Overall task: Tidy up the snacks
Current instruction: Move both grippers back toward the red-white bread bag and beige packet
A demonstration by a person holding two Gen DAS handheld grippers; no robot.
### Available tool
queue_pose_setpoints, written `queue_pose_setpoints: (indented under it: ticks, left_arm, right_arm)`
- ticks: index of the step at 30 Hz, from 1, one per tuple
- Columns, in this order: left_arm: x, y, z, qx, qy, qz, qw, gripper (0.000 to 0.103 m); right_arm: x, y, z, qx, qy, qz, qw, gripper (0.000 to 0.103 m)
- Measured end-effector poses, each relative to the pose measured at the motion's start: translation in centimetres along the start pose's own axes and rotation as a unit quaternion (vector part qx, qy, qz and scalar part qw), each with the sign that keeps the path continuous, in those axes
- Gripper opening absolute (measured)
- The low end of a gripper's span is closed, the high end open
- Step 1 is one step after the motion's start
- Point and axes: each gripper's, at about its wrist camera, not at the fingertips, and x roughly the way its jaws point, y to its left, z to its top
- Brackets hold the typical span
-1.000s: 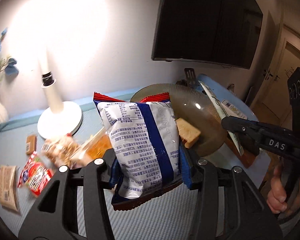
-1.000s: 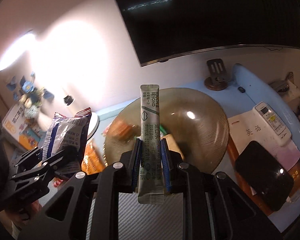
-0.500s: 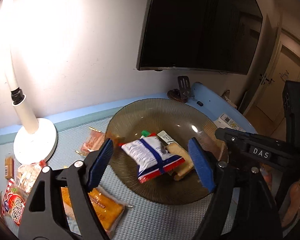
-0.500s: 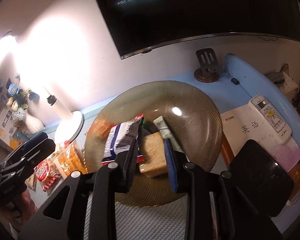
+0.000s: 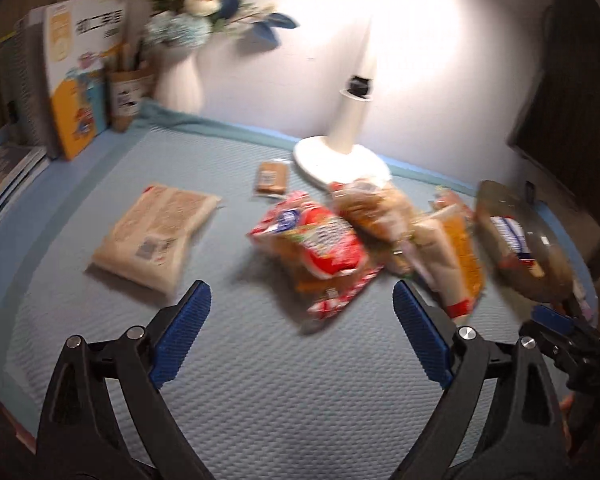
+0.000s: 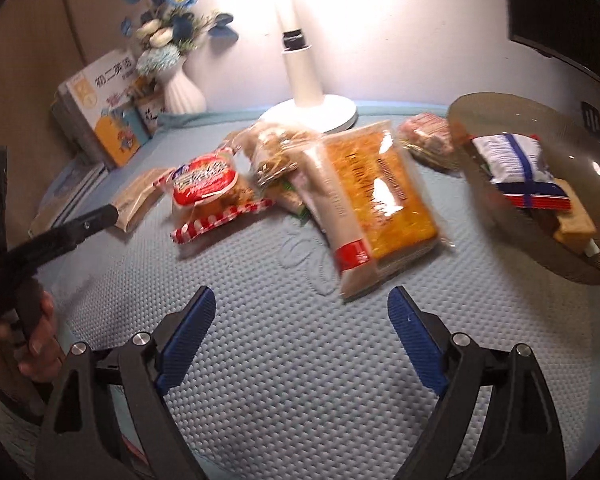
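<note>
bare mat (image 6: 300, 360) ahead — snack pile (image 6: 300, 176) beyond, lamp (image 6: 306, 92) behind

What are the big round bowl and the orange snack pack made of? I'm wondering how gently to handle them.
The bowl looks like smoky, translucent glass or hard plastic: fine ribs and a sharp highlight show, but the look can't settle which. The orange snack pack seems wrapped in clear glossy plastic film: lamp glare on top, crinkled sealed edges.

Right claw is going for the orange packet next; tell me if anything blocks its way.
Nothing visible does. The right claw is open, and only bare mat lies between it and the orange packet, whose near end faces the claw.
</note>
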Motion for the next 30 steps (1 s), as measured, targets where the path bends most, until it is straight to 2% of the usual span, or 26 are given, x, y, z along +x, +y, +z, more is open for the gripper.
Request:
queue_pose_setpoints:
  ticks: [1, 2, 3, 5, 7, 9, 12, 15, 20, 25, 30]
  left_arm:
    - [0.5, 1.2, -0.2, -0.004, 0.003, 0.024, 0.9997, 0.092]
    - [0.9, 2.2, -0.2, -0.006, 0.003, 0.037, 0.9993, 0.092]
    - [1.3, 3.2, -0.1, -0.011, 0.008, 0.044, 0.9989, 0.092]
    - [1.8, 4.3, 0.1, -0.025, 0.021, 0.033, 0.9989, 0.092]
    - [1.9, 4.9, 0.0, -0.033, 0.011, 0.013, 0.9993, 0.096]
    - [3.0, 5.1, -0.1, -0.033, 0.012, 0.027, 0.9990, 0.097]
    - [4.9, 5.3, -1.0, -0.033, 0.028, 0.042, 0.9982, 0.096]
    - [5.8, 5.9, -2.0, -0.051, 0.051, 0.026, 0.9970, 0.095]
    - [5.6, 7.2, -1.9, -0.083, 0.041, 0.006, 0.9957, 0.095]
    - [4.5, 6.3, -2.2, -0.065, 0.012, 0.008, 0.9978, 0.096]
    - [4.7, 6.4, -2.2, -0.066, 0.016, -0.003, 0.9977, 0.096]
  right_arm:
    - [0.7, 0.5, 0.0, -0.013, -0.004, -0.005, 1.000, 0.090]
    - [1.3, 1.0, -0.1, -0.029, -0.012, -0.019, 0.999, 0.096]
    - [1.8, 1.3, -0.3, -0.042, -0.020, -0.032, 0.998, 0.097]
    - [3.0, 0.9, -0.9, -0.042, -0.009, -0.032, 0.999, 0.097]
    - [3.2, 0.3, -1.0, -0.026, 0.003, -0.032, 0.999, 0.097]
    - [3.0, -0.3, -0.9, -0.015, 0.000, -0.019, 1.000, 0.098]
    - [3.7, -1.2, -0.9, 0.008, 0.022, -0.008, 1.000, 0.098]
    - [4.2, -1.3, -0.9, 0.013, 0.036, -0.003, 0.999, 0.098]
    - [4.0, -0.6, -0.9, -0.005, 0.032, -0.012, 0.999, 0.098]
    - [4.1, -0.2, -0.8, -0.016, 0.028, -0.023, 0.999, 0.098]
    - [4.2, -0.2, -0.7, -0.018, 0.029, -0.028, 0.999, 0.098]
